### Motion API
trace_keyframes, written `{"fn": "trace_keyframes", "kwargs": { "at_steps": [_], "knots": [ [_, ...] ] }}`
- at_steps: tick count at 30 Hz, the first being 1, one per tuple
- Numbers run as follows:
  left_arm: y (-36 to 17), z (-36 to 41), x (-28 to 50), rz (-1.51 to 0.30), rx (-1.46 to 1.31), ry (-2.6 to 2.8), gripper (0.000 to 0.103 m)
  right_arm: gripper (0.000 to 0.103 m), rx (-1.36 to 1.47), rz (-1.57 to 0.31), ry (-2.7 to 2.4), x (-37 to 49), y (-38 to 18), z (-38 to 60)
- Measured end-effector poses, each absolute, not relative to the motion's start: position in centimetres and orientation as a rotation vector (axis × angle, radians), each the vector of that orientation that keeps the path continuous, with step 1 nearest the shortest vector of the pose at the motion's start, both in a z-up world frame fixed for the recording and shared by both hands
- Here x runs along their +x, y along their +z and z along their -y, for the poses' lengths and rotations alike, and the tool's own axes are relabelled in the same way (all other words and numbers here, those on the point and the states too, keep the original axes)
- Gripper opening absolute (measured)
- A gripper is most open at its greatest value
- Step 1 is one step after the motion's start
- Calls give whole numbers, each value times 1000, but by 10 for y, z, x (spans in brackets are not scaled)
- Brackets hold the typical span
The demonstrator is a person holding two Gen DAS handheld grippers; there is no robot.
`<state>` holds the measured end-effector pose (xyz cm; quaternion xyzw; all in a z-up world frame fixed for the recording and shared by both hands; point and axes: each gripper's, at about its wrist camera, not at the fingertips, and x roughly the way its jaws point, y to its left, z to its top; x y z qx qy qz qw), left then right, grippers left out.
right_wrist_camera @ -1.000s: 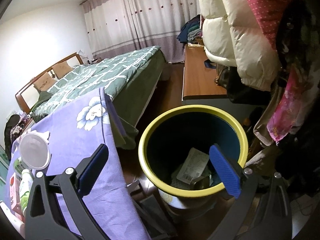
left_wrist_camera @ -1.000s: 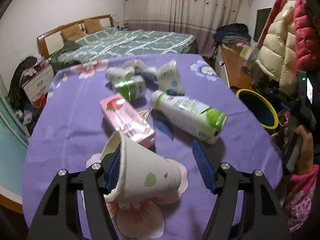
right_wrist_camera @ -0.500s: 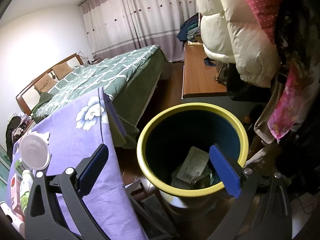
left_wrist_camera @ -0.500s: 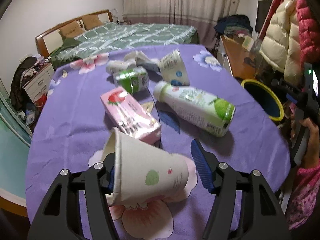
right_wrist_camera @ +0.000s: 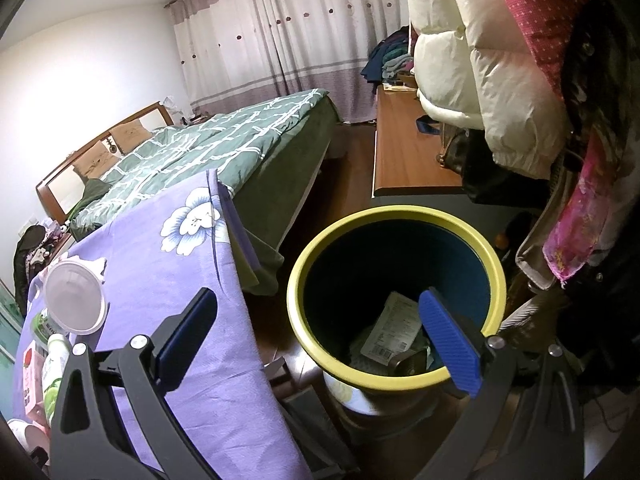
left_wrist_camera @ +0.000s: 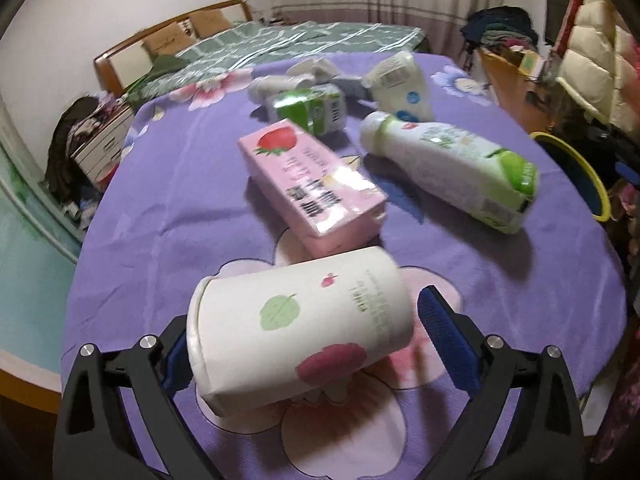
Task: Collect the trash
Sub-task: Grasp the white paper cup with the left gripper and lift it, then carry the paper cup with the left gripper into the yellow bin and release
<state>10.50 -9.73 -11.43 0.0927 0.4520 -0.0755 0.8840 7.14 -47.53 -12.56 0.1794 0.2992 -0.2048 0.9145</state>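
Note:
A white paper cup (left_wrist_camera: 300, 320) lies on its side on the purple flowered tablecloth (left_wrist_camera: 168, 200), between the fingers of my left gripper (left_wrist_camera: 308, 340). The jaws are open, with a gap at the right pad (left_wrist_camera: 444, 336). Behind the cup lie a pink carton (left_wrist_camera: 312, 188), a white and green bottle (left_wrist_camera: 448, 168), a green can (left_wrist_camera: 308, 108) and a yoghurt cup (left_wrist_camera: 400, 88). My right gripper (right_wrist_camera: 316, 344) is open and empty above the yellow-rimmed bin (right_wrist_camera: 396, 380), which holds paper trash (right_wrist_camera: 396, 328).
The bin stands on the floor off the table's right edge; its rim also shows in the left wrist view (left_wrist_camera: 576, 168). A green bed (right_wrist_camera: 224, 148), a wooden desk (right_wrist_camera: 404, 148) and hanging coats (right_wrist_camera: 500, 64) surround it. A yoghurt cup (right_wrist_camera: 74, 304) lies near the table edge.
My left gripper has moved forward around the paper cup, which now lies deeper between the fingers and has turned its base toward the right. The right gripper has hardly moved.

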Motion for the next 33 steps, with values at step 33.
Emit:
{"fn": "trace_keyframes", "kwargs": {
  "at_steps": [33],
  "knots": [
    [-56,155,96,-843,195,-437,77,96,376,-603,-430,57,-119,490]
  ]
}}
